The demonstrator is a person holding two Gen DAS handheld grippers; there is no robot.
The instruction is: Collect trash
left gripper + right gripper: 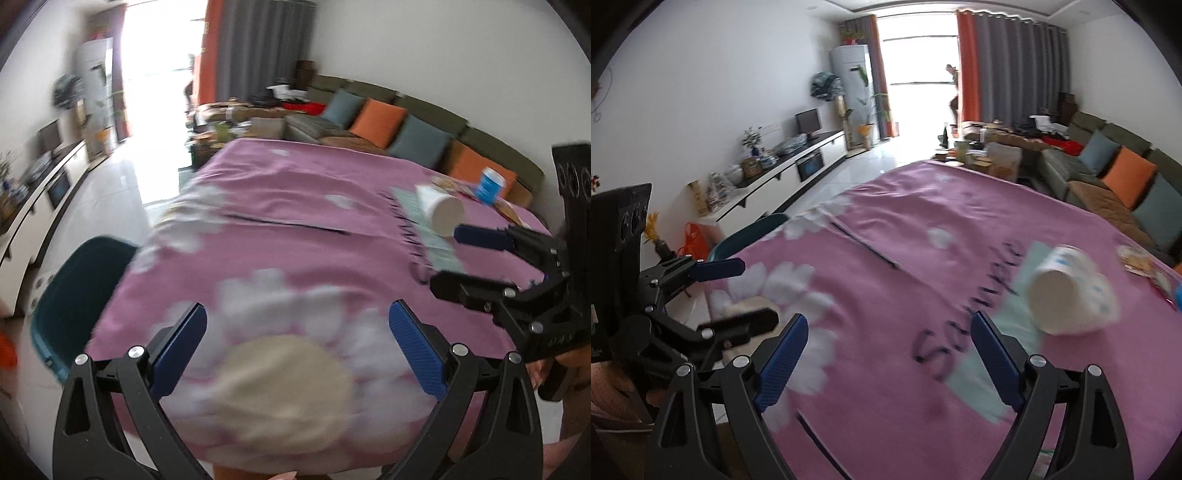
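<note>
A white paper cup (pixel 1071 291) lies on its side on the pink flowered tablecloth (pixel 923 221), to the right of and beyond my right gripper (pixel 888 354), which is open and empty. The cup also shows in the left wrist view (pixel 441 208), with a blue and white tub (pixel 489 184) and snack wrappers (pixel 448 182) behind it. My left gripper (pixel 297 350) is open and empty over the cloth's near edge. The right gripper (pixel 480 258) appears in the left wrist view, and the left gripper (pixel 738 291) in the right wrist view. Wrappers (pixel 1137 260) lie at the far right.
A teal chair (pixel 74 291) stands at the table's left side. A green sofa (pixel 1108 173) with orange and grey cushions runs along the right. A long white cabinet (pixel 783 177) lines the left wall. A cluttered low table (pixel 982 147) stands beyond the far edge.
</note>
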